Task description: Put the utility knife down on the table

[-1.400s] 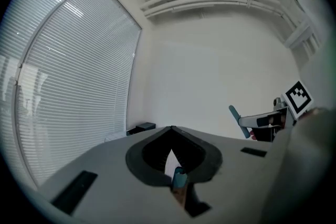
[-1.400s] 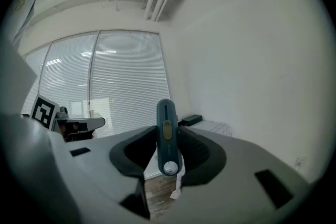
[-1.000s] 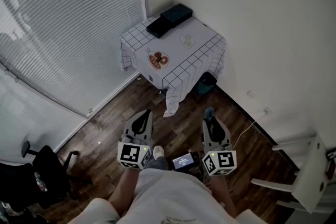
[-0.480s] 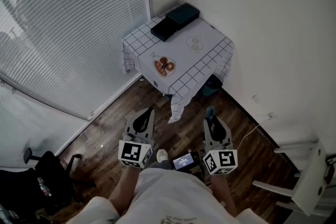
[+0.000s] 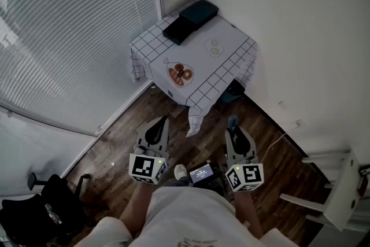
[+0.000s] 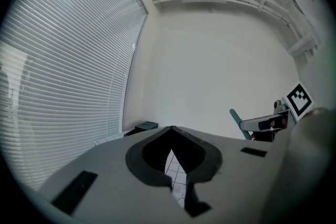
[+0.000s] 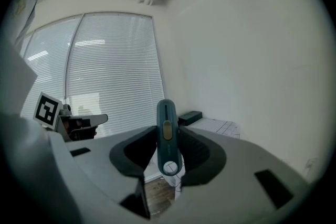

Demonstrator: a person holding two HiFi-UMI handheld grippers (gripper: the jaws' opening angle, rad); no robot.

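Well short of the table (image 5: 230,48), the right gripper (image 5: 232,127) clamps the teal utility knife (image 7: 166,131) upright, seemingly to carry it over, while the left gripper (image 6: 171,131) hangs closed and empty.

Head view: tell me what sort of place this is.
Probably the corner of a plain home or office room: white window blinds, a dark wood-plank floor, and a small cloth-covered table tucked into the corner.

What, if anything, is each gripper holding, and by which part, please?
The right gripper holds the teal utility knife by its lower half, upper end projecting past the fingers. The left gripper is shut on nothing.
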